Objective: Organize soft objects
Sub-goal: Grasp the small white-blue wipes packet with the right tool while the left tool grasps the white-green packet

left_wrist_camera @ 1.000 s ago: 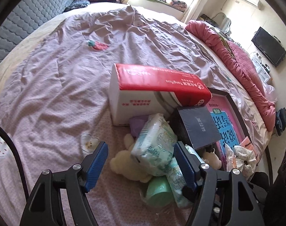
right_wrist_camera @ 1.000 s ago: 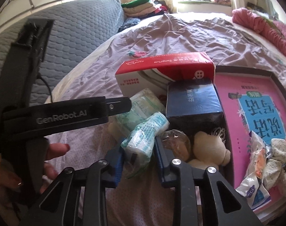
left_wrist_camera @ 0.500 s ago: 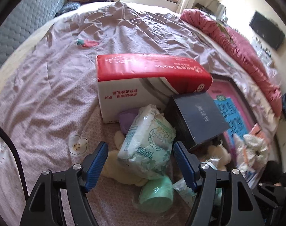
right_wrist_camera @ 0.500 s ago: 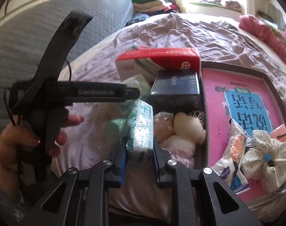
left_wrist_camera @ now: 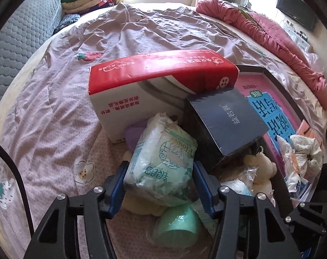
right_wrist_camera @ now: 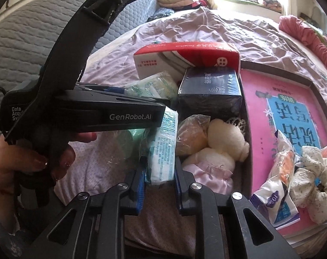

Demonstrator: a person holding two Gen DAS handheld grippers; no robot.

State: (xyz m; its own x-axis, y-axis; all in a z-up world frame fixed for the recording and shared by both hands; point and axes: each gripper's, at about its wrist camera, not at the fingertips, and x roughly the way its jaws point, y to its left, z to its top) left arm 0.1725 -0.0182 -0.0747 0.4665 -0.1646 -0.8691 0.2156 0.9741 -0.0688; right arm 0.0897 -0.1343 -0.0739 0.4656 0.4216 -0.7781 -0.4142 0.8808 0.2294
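Observation:
A pile of soft things lies on the lilac bedsheet (left_wrist_camera: 55, 112). My left gripper (left_wrist_camera: 160, 185) is closing its jaws, and its blue pads touch both sides of a green-and-white tissue pack (left_wrist_camera: 163, 164) on top of the pile. Under that pack lie a cream plush toy (left_wrist_camera: 139, 205) and a wrapped mint-green cup (left_wrist_camera: 178, 224). My right gripper (right_wrist_camera: 160, 168) is shut on a small white-and-blue tissue pack (right_wrist_camera: 164, 149), held upright. To its right lie a cream plush bear (right_wrist_camera: 224, 138) and a bagged bun (right_wrist_camera: 191, 133).
A red-and-white tissue box (left_wrist_camera: 161, 86) and a dark blue box (left_wrist_camera: 224, 120) stand behind the pile. A pink book (right_wrist_camera: 288, 112) lies to the right with a scrunchie (right_wrist_camera: 310, 172) and a snack pack (right_wrist_camera: 275, 194) on it. A hand (right_wrist_camera: 23, 161) holds the left tool.
The left gripper has come down onto the green-and-white pack and its jaws have narrowed from wide apart to touching it. The right gripper keeps its small pack, now upright.

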